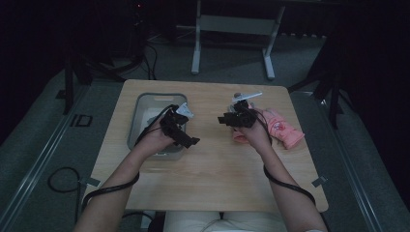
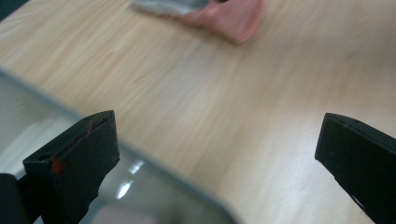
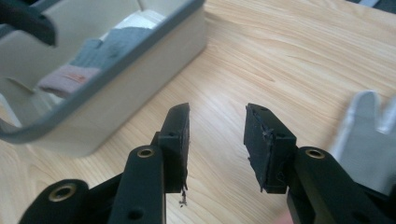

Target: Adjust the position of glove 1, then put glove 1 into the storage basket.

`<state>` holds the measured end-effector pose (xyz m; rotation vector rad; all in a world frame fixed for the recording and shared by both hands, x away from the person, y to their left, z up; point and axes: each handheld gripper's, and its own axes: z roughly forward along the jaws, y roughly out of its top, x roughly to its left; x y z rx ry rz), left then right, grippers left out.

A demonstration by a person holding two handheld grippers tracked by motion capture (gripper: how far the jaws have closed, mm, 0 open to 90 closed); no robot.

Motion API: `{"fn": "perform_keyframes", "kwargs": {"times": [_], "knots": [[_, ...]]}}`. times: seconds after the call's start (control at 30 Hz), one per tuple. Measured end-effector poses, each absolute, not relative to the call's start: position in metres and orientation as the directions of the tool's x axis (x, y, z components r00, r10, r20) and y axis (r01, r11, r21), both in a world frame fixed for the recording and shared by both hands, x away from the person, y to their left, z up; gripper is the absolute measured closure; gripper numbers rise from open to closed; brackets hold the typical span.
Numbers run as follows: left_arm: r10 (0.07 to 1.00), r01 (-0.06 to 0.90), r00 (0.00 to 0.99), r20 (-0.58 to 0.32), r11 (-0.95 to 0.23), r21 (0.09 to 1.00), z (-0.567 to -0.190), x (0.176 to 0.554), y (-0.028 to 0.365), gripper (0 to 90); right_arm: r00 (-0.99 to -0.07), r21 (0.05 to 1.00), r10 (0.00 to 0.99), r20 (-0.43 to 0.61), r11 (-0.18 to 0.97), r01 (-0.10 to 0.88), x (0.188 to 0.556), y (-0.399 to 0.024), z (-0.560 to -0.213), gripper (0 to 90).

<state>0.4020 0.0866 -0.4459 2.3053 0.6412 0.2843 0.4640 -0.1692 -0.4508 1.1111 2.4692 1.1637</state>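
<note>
My left gripper hangs over the right rim of the grey bin. Its jaws stand wide open with nothing between them, above the bin's rim and the wooden table. My right gripper is at mid-table and points left toward the bin. Its jaws are partly apart and hold nothing. Pink gloves lie on the table just right of the right hand, and one pink tip is seen across the table. A grey glove-like piece lies beside the right jaw.
Inside the bin lie a grey knitted item and a pinkish one. The wooden tabletop is bare wood between and in front of the hands. A metal table frame stands on the floor beyond the far edge.
</note>
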Motion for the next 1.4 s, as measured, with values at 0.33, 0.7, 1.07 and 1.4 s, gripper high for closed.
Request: {"fn": "perform_keyframes", "kwargs": {"times": [0.33,0.7,1.07,1.4], "knots": [[0.526,0.337,0.850,0.024,-0.578,0.743,-0.450,0.363,0.060,0.0,-0.694,0.734,0.712,0.104,0.416,0.537,0.463,-0.199,-0.446,60.3],[0.514,0.336,0.857,0.024,-0.595,0.730,-0.499,0.310,0.033,0.0,-0.677,0.737,0.735,0.040,0.435,0.517,0.470,-0.225,-0.451,59.6],[0.548,0.335,0.835,0.047,-0.573,0.748,-0.530,0.287,0.025,0.0,-0.635,0.709,0.773,-0.017,0.457,0.537,0.498,-0.237,-0.460,56.9],[0.577,0.383,0.817,0.005,-0.549,0.743,-0.553,0.267,0.030,0.0,-0.628,0.664,0.774,-0.079,0.511,0.546,0.528,-0.229,-0.480,54.3]]}}
